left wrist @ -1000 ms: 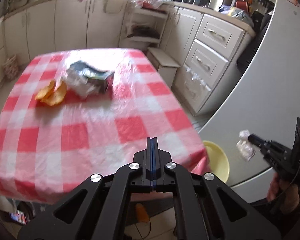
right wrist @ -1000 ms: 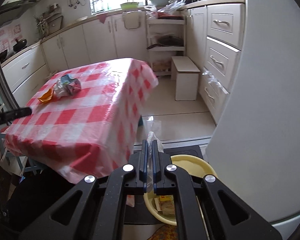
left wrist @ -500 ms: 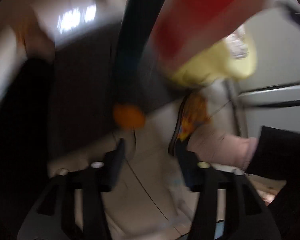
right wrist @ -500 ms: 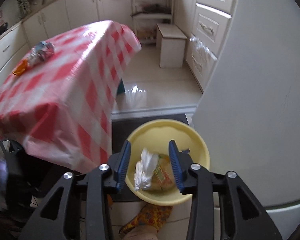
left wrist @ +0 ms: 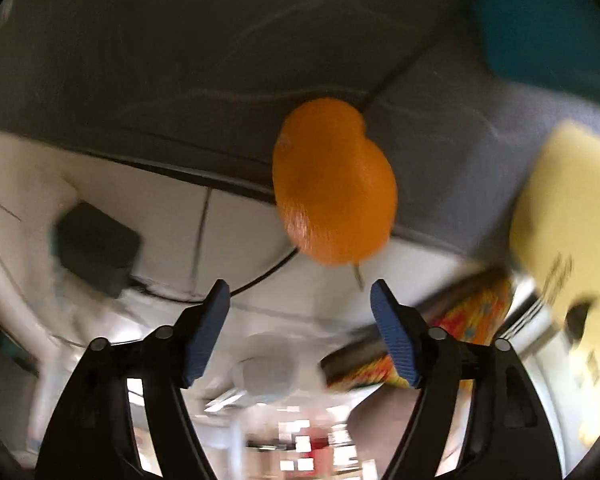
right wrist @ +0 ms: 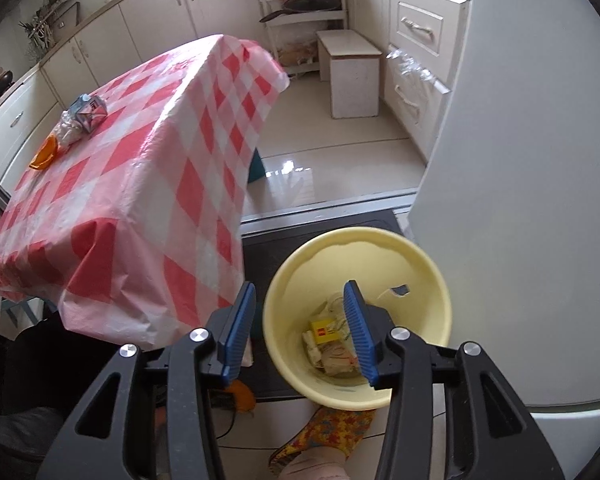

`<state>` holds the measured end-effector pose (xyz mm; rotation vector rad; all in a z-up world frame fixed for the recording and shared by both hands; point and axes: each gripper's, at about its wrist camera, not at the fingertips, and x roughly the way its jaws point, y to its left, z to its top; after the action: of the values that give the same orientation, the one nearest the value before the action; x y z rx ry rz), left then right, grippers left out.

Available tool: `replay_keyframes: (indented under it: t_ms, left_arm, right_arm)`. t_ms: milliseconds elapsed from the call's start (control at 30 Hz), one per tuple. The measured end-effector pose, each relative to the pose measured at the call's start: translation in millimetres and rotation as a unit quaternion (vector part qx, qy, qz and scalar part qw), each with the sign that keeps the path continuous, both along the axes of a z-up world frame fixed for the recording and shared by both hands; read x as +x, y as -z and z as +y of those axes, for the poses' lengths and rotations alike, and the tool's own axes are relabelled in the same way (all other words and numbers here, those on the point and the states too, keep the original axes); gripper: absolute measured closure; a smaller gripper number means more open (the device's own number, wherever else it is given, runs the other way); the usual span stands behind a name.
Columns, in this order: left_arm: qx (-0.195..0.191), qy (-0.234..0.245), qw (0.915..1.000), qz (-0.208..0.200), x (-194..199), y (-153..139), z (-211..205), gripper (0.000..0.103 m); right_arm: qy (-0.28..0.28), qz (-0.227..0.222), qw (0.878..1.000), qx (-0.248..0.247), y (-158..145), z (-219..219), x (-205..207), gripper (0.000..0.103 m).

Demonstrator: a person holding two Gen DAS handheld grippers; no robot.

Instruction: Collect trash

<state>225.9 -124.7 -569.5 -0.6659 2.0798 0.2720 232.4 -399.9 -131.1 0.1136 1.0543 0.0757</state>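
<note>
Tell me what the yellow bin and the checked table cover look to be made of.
Yellow bin: likely plastic, smooth and matte, one even colour, thin moulded rim with a chipped hole in the wall.
Table cover: probably thin plastic sheeting; faint sheen, crinkled folds, stiff drape at the corners.

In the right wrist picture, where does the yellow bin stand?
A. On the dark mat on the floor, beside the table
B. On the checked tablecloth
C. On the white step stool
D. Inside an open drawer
A: the yellow bin stands on the dark mat on the floor, next to the hanging checked tablecloth, with wrappers in its bottom.
</note>
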Motion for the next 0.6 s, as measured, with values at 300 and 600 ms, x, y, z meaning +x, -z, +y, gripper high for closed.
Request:
replay_keyframes:
  t_ms: [300,600]
  left_arm:
    - [-0.02,-0.061,0.9972,-0.037,2.3,21.0,-2.1,0.052]
    - [-0.019,-0.074,0.9951,-0.064,11.8,-19.3,14.0,0.083]
  right_arm:
    - [-0.017,0.026,0.999,0.017,11.9,6.1,1.1,0.058]
    - [-0.021,0.019,0.999,0.02,5.2,8.8,-1.1,0.058]
